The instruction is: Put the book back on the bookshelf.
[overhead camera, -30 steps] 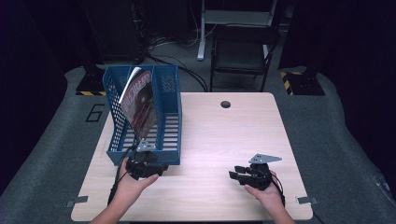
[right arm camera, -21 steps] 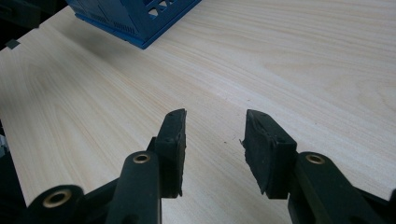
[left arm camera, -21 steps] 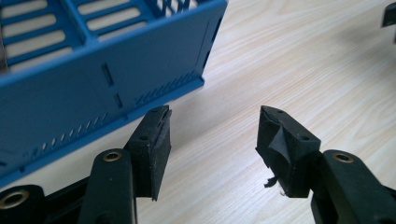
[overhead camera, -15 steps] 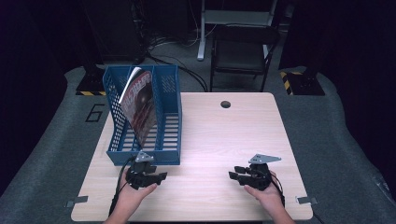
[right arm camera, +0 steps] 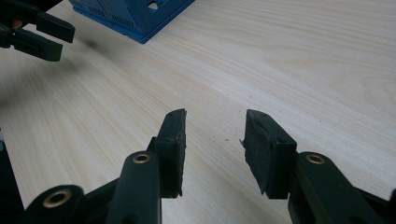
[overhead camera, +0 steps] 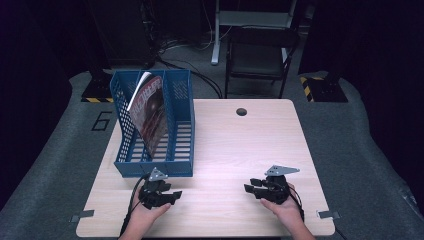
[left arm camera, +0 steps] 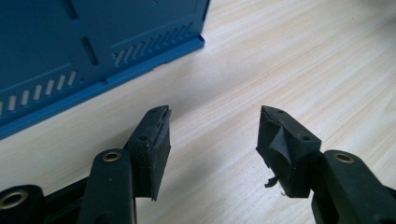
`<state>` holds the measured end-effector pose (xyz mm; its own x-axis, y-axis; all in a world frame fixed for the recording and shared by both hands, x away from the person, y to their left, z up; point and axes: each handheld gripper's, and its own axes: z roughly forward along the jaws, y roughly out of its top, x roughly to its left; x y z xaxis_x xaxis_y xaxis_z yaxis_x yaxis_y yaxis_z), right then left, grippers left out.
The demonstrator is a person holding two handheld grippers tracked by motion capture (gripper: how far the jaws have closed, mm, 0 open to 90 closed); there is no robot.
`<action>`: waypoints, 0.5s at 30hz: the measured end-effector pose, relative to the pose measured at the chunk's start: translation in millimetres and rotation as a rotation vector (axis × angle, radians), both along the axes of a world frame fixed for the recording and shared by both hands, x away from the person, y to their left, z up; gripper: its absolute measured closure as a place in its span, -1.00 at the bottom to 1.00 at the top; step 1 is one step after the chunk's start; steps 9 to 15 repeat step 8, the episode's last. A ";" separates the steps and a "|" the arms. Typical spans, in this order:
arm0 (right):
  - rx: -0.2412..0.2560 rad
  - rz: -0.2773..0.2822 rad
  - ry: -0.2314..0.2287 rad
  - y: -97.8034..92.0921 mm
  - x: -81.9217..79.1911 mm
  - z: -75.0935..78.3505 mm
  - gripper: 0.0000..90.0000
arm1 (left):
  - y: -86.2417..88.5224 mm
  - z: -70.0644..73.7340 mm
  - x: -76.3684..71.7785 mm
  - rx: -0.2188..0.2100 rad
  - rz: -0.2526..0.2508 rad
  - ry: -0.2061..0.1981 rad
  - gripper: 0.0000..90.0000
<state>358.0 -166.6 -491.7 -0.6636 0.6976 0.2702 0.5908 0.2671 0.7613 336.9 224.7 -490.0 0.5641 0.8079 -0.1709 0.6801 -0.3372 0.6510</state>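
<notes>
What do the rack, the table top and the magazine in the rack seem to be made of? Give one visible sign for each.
Rack: likely moulded plastic, even matt blue with slotted walls.
Table top: pale wood or wood-look laminate, with visible grain lines.
Magazine: glossy printed paper; its thin cover curls at the top.

the person's left hand [overhead camera: 145,212] holds the left gripper [overhead camera: 170,196] low at the near left, its fingers [left arm camera: 152,140] spread apart with nothing between them. the right hand [overhead camera: 282,207] holds the right gripper [overhead camera: 250,186] at the near right, pointing leftward, its fingers [right arm camera: 170,140] likewise parted and empty.
</notes>
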 end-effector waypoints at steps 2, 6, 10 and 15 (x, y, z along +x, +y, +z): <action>-0.003 0.002 -0.001 0.1 0.1 -0.3 0.30 | -2.6 -3.1 -0.6 0.001 -0.010 -0.003 -0.03; -0.011 0.005 -0.008 -0.2 0.5 -0.8 0.29 | -4.6 -4.5 -0.9 0.006 -0.041 -0.010 -0.08; -0.010 0.004 -0.006 -0.2 0.7 -1.3 0.27 | -4.9 -5.3 -0.4 0.005 -0.047 -0.014 -0.11; -0.010 0.004 -0.006 -0.2 0.7 -1.3 0.27 | -4.9 -5.3 -0.4 0.005 -0.047 -0.014 -0.11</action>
